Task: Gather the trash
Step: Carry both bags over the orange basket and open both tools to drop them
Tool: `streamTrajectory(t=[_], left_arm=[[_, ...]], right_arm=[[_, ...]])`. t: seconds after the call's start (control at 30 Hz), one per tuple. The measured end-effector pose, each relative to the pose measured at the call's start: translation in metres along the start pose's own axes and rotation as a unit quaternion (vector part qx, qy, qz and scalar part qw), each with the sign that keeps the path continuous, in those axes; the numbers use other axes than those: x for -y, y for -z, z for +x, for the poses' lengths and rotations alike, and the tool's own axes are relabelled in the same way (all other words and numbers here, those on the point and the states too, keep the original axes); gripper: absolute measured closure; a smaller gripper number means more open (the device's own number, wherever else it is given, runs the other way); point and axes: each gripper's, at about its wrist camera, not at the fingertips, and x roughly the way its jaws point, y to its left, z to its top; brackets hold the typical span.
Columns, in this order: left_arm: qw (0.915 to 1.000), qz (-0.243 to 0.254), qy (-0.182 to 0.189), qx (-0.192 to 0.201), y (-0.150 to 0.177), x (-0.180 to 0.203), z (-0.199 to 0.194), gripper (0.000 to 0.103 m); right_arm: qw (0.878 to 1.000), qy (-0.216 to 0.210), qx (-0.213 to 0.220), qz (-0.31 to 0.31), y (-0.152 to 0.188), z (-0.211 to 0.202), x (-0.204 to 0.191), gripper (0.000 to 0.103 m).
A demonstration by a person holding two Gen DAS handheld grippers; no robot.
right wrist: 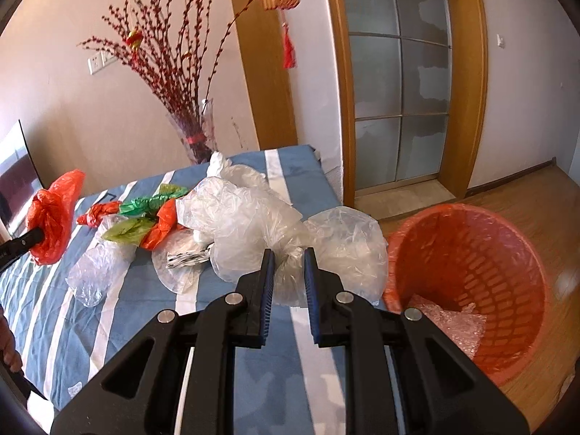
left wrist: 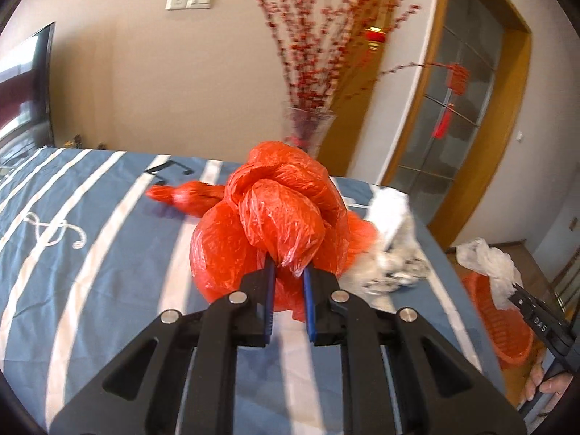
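Left hand-held gripper [left wrist: 288, 266] clamped on a red plastic bag [left wrist: 268, 214], raised over the striped blue tabletop [left wrist: 90, 253]. Right hand-held gripper [right wrist: 289, 259] pinching a clear plastic bag [right wrist: 250, 224] near the tabletop's right edge. Just beyond that edge, on open wood floor [right wrist: 543, 210], an orange slotted bin [right wrist: 467, 272] holding bubble wrap [right wrist: 449, 322]. "DAS" readable on the right tool.
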Motion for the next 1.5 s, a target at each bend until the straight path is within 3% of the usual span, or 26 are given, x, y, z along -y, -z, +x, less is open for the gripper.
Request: streamTrajectory(t=[0.33, 0.63, 1.5], left_arm=[[0.9964, 0.049, 0.068, -0.012, 0.019, 0.082, -0.001, 0.088], [0.9892, 0.097, 0.106, -0.030, 0.039, 0.148, 0.011, 0.088], [0.9675, 0.160, 0.173, -0.092, 0.082, 0.268, 0.067, 0.088]], right_arm=[[0.998, 0.025, 0.035, 0.039, 0.004, -0.031, 0.038, 0.086], [0.994, 0.070, 0.061, 0.054, 0.012, -0.046, 0.065, 0.086], [0.977, 0.147, 0.034, 0.148, 0.034, -0.031, 0.156, 0.086]])
